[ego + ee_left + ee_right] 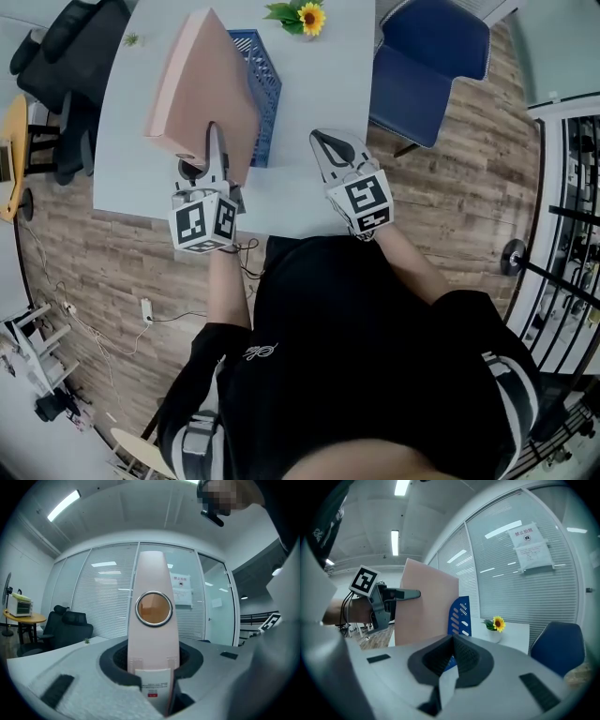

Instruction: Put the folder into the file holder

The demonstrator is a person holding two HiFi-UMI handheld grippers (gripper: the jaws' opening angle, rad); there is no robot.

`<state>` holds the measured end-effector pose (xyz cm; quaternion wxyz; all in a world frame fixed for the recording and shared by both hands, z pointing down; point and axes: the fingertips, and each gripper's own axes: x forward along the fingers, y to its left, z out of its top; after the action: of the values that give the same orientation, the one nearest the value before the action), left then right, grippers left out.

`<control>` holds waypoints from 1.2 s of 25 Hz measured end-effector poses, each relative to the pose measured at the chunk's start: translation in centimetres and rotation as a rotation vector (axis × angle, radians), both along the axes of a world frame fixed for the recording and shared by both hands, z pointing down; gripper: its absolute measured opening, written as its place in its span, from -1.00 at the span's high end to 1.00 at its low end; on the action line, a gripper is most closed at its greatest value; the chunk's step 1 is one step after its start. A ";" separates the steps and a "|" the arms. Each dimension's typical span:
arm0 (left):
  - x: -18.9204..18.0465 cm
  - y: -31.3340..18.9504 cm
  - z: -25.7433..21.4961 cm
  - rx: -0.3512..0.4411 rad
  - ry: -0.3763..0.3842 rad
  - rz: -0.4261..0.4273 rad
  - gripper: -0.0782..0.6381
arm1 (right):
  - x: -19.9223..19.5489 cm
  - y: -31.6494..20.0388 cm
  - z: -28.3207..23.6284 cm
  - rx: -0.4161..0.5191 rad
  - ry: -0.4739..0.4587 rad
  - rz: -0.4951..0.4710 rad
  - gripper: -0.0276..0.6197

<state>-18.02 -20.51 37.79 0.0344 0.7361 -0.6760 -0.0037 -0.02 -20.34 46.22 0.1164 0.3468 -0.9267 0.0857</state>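
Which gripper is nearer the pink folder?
Left. The left gripper grips the folder by its spine; the right gripper sits apart, to the folder's right, empty.

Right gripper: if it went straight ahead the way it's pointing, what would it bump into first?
Most likely the blue file holder, which stands right ahead of the right gripper; depth is hard to judge.
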 end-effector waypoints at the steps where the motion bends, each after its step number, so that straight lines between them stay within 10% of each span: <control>1: -0.1 -0.2 0.1 -0.003 0.002 0.002 0.39 | 0.0 0.0 0.0 -0.001 0.001 0.001 0.90; 12: 0.8 -1.6 0.8 -0.139 -0.051 0.025 0.28 | -0.3 -0.2 0.8 -0.040 0.006 -0.013 0.90; 24: 1.4 0.8 6.3 -0.573 -0.126 0.119 0.11 | -1.2 0.0 1.8 -0.123 0.005 -0.060 0.90; 30: 1.3 0.8 8.7 -0.629 -0.099 0.121 0.18 | -1.2 -0.1 2.4 -0.136 0.012 -0.064 0.90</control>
<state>-16.73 -19.74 46.48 0.2273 0.7275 -0.5999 0.2431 -1.18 -20.42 48.59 0.1478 0.3090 -0.9286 0.1426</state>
